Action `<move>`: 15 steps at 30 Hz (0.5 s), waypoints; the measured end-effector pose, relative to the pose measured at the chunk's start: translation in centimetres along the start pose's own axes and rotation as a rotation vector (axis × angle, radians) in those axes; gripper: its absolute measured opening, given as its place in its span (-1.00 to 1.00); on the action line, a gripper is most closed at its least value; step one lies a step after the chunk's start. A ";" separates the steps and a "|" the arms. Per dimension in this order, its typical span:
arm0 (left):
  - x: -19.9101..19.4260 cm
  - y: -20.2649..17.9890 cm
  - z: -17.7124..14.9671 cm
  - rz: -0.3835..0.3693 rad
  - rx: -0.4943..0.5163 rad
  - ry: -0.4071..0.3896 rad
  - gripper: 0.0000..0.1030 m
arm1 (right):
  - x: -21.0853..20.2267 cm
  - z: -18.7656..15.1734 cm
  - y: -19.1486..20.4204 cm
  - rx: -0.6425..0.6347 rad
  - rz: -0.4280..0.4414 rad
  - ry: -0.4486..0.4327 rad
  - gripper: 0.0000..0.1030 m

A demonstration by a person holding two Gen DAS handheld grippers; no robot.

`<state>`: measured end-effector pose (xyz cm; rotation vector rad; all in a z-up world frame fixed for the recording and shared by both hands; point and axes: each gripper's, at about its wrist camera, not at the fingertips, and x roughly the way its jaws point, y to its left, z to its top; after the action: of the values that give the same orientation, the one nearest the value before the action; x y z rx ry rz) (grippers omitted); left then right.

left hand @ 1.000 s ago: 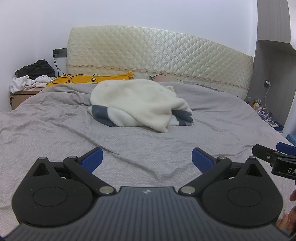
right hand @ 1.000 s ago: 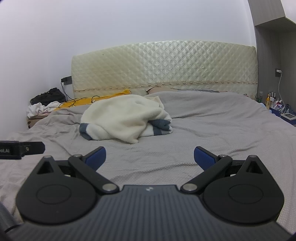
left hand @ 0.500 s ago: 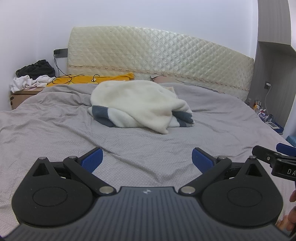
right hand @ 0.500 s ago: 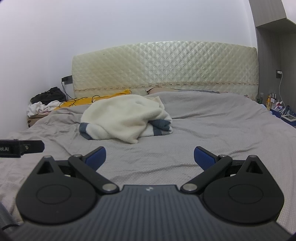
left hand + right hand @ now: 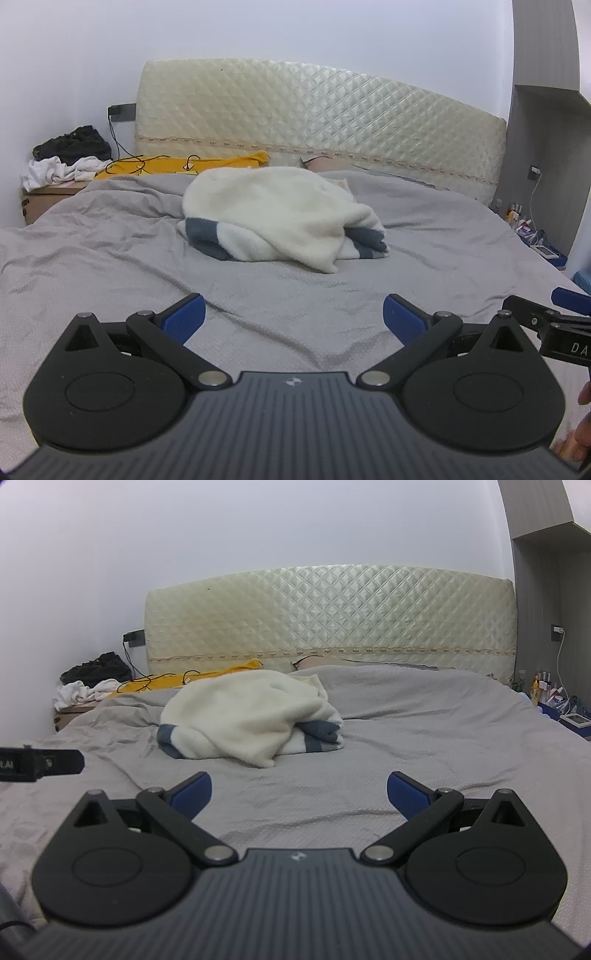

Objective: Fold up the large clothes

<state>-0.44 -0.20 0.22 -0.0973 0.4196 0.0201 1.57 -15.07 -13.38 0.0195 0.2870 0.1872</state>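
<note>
A cream fleece garment with dark blue-grey bands (image 5: 280, 218) (image 5: 247, 720) lies crumpled in a heap in the middle of the grey bed (image 5: 110, 266) (image 5: 443, 746). My left gripper (image 5: 293, 314) hovers over the near part of the bed, well short of the garment, open with nothing between its blue pads. My right gripper (image 5: 299, 792) is held the same way, open and empty, a good distance in front of the heap. Each gripper shows at the edge of the other's view.
A quilted cream headboard (image 5: 314, 122) stands behind the bed. A yellow cloth with black cables (image 5: 177, 166) lies near the pillows. A bedside box carries a pile of black and white clothes (image 5: 66, 158). Small bottles and a charger cable (image 5: 546, 686) are at the right.
Both views have shifted very slightly; the garment sits a touch lower in the left view. Both grippers remain open and nothing has been touched.
</note>
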 end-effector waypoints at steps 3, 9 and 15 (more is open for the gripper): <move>0.0 -0.1 -0.2 0.002 0.010 0.000 1.00 | 0.0 0.1 0.0 -0.002 0.001 0.004 1.00; 0.1 0.0 -0.2 -0.001 0.011 0.007 1.00 | 0.0 0.1 0.0 -0.003 -0.002 0.010 1.00; -0.1 0.0 -0.1 -0.008 0.018 0.001 1.00 | 0.1 0.2 0.0 -0.008 -0.005 0.010 1.00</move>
<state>-0.57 -0.23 0.15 -0.0809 0.4204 0.0079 1.72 -15.03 -13.17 0.0104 0.2961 0.1838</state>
